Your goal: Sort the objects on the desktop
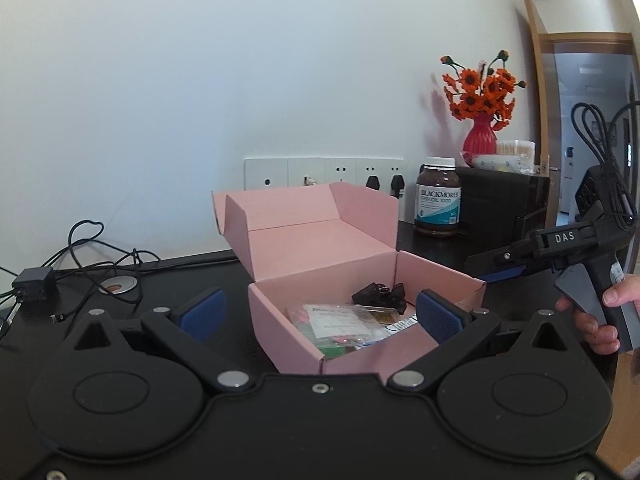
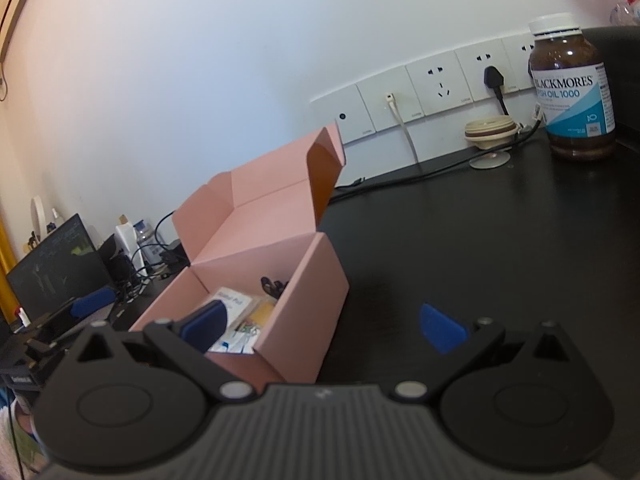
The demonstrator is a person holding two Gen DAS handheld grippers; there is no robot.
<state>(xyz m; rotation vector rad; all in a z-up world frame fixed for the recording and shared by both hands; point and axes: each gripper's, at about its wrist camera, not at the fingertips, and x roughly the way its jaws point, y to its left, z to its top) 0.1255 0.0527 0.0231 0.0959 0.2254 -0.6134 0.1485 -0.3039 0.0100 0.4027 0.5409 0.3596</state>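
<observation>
An open pink cardboard box (image 1: pixel 288 320) stands on the black desk (image 1: pixel 200 276), lid flap raised at the back. Inside lie a black clip-like item (image 1: pixel 378 298), a clear packet with a white label (image 1: pixel 340 318) and other small packets. My left gripper (image 1: pixel 320 314) is open, its blue pads spanning the box's front left corner, nothing between them. In the right wrist view the same box (image 2: pixel 304 280) sits left of centre; my right gripper (image 2: pixel 324 326) is open and empty, its left pad over the box's near edge. The right gripper (image 1: pixel 496 266) also shows at the right, held by a hand (image 1: pixel 600 320).
A brown fish oil bottle (image 2: pixel 572 88) stands at the back right by a black case (image 1: pixel 500 200). A red vase of orange flowers (image 1: pixel 480 136) sits on it. Wall sockets (image 2: pixel 440 80) with plugs, a small suction stand (image 2: pixel 490 136), loose cables (image 1: pixel 88 272) and a monitor (image 2: pixel 56 268) lie around.
</observation>
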